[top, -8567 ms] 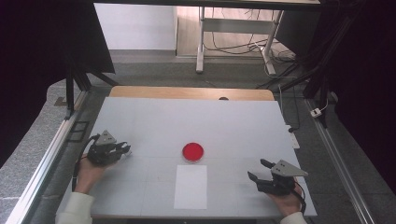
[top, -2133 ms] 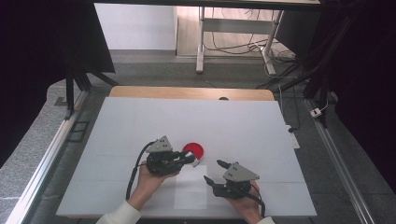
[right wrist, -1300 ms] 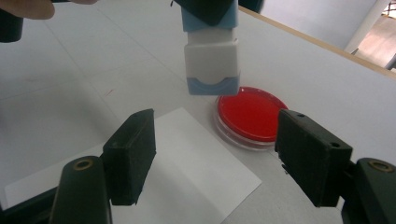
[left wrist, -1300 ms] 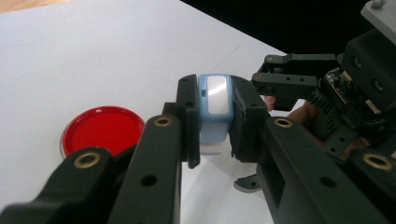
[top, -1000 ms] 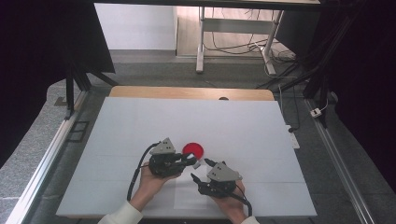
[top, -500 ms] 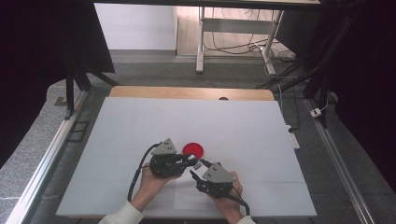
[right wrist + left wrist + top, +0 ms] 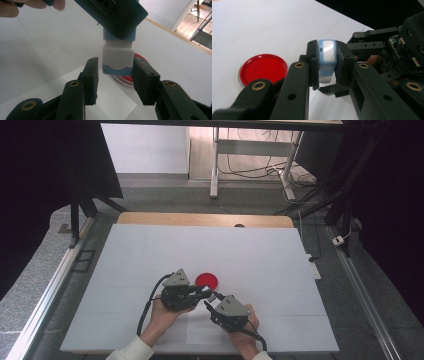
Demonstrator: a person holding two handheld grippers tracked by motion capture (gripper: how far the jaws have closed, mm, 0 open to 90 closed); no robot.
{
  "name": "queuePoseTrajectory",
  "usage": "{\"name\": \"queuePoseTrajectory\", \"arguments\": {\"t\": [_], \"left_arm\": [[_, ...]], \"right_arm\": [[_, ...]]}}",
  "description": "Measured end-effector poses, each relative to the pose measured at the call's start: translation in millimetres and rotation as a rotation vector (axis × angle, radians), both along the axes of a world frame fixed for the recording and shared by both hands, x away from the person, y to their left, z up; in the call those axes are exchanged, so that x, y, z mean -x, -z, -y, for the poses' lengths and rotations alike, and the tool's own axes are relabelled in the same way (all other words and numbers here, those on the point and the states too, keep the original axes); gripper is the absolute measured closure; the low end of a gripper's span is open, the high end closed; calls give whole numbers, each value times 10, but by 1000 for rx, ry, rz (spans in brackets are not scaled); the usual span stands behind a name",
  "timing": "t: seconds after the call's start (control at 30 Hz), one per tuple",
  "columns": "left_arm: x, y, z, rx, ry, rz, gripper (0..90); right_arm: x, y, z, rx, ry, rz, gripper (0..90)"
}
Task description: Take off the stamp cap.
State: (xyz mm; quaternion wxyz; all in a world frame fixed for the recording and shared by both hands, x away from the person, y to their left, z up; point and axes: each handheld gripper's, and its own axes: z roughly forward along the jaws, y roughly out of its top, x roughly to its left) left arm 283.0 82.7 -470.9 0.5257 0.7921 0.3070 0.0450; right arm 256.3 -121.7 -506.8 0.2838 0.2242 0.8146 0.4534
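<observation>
High view: at the near middle of the white table point(image 7: 260, 250), a person's two hands bring the left gripper point(image 7: 206, 291) and right gripper point(image 7: 209, 306) tip to tip, just near of a red dish point(image 7: 207, 280) and over a sheet of paper point(image 7: 210, 332).

Left gripper view: its jaws are pinched on a small blue-and-white stamp-like block point(image 7: 326, 60), held clear of the table, the red dish at left.

Right gripper view: its jaws have just been closing on the block's white cap end point(image 7: 117, 58) — the left pad stands off by a sliver, and no firm squeeze is evident.

The risk, in judgement: a lopsided bite could twist the block in the left grip or let the cap slip — or ink the paper early.
</observation>
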Motion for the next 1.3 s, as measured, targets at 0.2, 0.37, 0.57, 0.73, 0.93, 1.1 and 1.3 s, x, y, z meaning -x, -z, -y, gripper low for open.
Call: {"name": "queuePoseTrajectory", "arguments": {"t": [0.2,0.37,0.57,0.73,0.93,1.1,1.3], "left_arm": [[0,-1,-1,2,3,-2,755],[2,3,9,-3,3,-2,755],[3,5,13,-6,2,-4,756],[8,14,26,-12,-1,-1,756],[14,25,37,-15,-7,0,757],[17,33,40,-13,-9,4,757],[16,47,42,-11,-12,2,757]], "right_arm": [[0,0,0,-2,4,6,628],[-5,-3,5,13,3,3,636],[7,-1,-1,34,8,10,647],[10,8,-2,34,13,12,649],[10,19,-8,39,19,6,652],[1,-5,-3,71,11,1,653],[-4,-1,-8,73,10,-1,654]]}}
